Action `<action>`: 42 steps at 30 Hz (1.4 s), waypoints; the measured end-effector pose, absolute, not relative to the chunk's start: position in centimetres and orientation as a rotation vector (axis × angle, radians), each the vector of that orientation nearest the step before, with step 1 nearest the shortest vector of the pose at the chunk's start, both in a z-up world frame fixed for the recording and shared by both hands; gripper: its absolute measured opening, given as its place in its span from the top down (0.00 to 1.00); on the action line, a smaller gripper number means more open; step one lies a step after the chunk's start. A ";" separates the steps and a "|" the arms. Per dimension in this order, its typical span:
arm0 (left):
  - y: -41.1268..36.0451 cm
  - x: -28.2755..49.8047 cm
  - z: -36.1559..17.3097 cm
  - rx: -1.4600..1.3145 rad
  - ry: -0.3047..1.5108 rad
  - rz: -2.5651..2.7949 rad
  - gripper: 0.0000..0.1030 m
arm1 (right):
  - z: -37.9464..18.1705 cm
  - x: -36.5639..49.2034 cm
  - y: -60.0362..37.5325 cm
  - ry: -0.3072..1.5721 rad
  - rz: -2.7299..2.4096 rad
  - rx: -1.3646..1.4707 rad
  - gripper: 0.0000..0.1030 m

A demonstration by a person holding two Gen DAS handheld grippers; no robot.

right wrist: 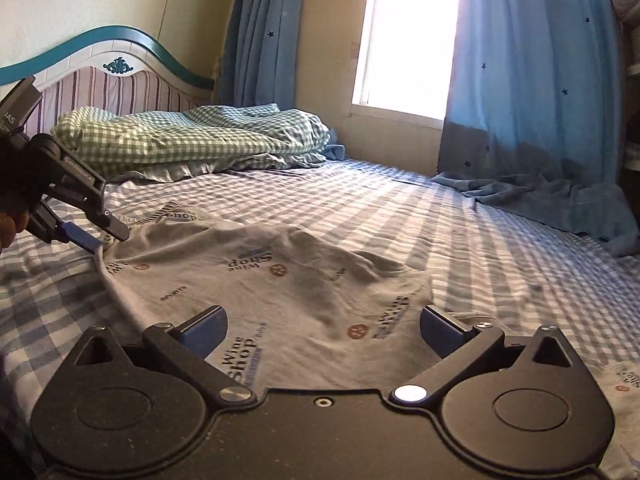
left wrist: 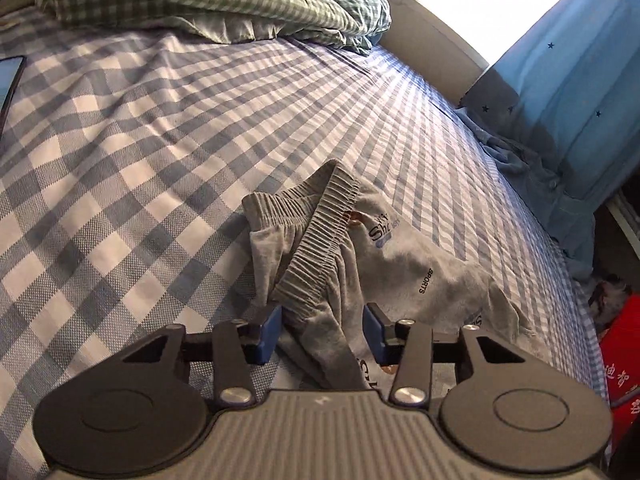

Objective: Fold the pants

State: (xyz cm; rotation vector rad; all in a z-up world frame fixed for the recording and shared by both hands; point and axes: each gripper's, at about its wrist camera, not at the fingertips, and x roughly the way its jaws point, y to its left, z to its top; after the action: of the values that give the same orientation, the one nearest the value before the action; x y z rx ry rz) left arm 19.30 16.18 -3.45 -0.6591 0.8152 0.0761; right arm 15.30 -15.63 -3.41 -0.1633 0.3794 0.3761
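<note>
Left wrist view first: the left gripper (left wrist: pixel 323 330) points down at the grey pants (left wrist: pixel 360 256), which lie bunched on the checked bedsheet (left wrist: pixel 120 160), nearer the right edge of the bed. Its blue pads (left wrist: pixel 269 330) stand partly spread, with a fold of grey cloth and the end of the ribbed waistband (left wrist: pixel 320 248) running between them. The left pad looks to touch the cloth, the right one stands clear, so there is no pinch yet. The risk here is plain: the waistband is twisted over itself, and closing on this heap would likely catch several layers at once, or only the loose fold, so the crease comes out crooked. A phone (left wrist: pixel 10 84) lies at the far left edge, well apart, and a green checked quilt (left wrist: pixel 200 0) lies at the far end.

Over to the right wrist view: the right gripper (right wrist: pixel 323 332) hovers low over the near end of the pants (right wrist: pixel 280 280), fingers spread wide, nothing between them. On the left, the left gripper (right wrist: pixel 106 236) has its tips down at the cloth's far left edge. The fabric humps up in the middle, and I judge that hump the trouble: if one side pulls while the right has no hold, the pants will slide and wrinkle rather than lie flat. The blue curtain (right wrist: pixel 540 100) hem spills onto the bed's far right, clear for now.
</note>
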 end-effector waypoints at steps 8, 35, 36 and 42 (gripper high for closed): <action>14.3 20.8 -2.4 -0.521 0.826 0.198 0.87 | -3.6 15.6 -15.0 0.405 0.376 -0.176 0.01; 14.5 18.7 0.3 -0.330 0.666 0.222 0.12 | -1.9 18.8 -17.8 0.472 0.514 -0.222 0.01; 13.9 19.1 0.7 -0.302 0.652 0.211 0.07 | -1.4 20.0 -18.8 0.482 0.527 -0.201 0.01; 7.6 24.3 1.4 -0.135 0.596 0.090 0.00 | 0.0 30.0 -23.2 0.605 0.586 0.015 0.01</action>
State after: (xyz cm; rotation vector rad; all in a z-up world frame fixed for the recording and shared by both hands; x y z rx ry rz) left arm 24.32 7.56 1.43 -0.1351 0.5957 0.0903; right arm 30.01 -23.20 -0.01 0.0152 0.6049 0.5864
